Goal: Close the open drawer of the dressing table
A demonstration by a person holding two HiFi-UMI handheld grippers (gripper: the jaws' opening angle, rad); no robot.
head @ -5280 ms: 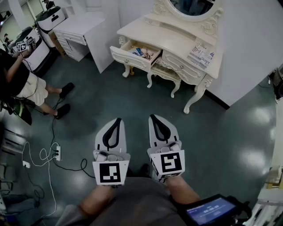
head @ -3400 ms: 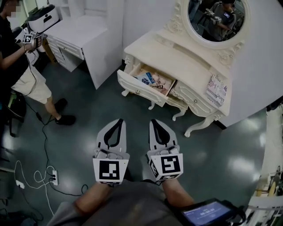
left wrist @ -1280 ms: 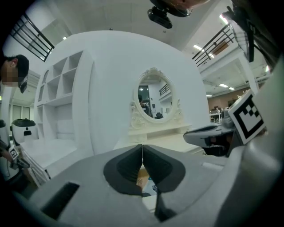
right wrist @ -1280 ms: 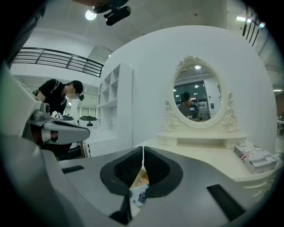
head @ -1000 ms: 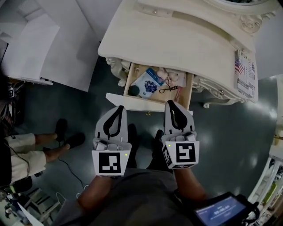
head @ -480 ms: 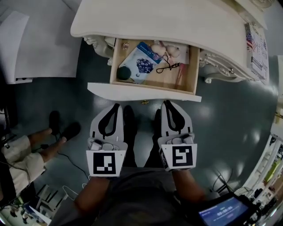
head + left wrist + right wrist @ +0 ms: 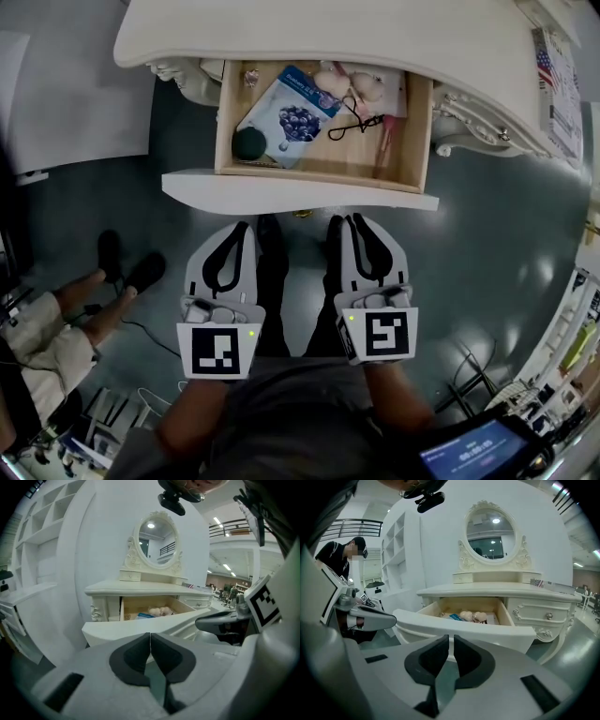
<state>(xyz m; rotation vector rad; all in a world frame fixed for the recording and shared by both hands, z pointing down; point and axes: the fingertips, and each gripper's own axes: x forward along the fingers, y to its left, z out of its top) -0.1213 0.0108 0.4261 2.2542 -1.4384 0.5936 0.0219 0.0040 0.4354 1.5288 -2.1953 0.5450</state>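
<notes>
1. Grey-green floor (image 7: 487,244); cream desk (image 7: 328,28) at 12 o'clock.
2. Drawer (image 7: 323,161) is pulled out at 12 o'clock with clutter inside. Its front panel faces both grippers.
3. Left gripper (image 7: 242,230) and right gripper (image 7: 354,223): jaws pressed together, empty, just short of the panel.
4. Step: approach. Next, probably: tips on the panel, even push toward 12.
</notes>
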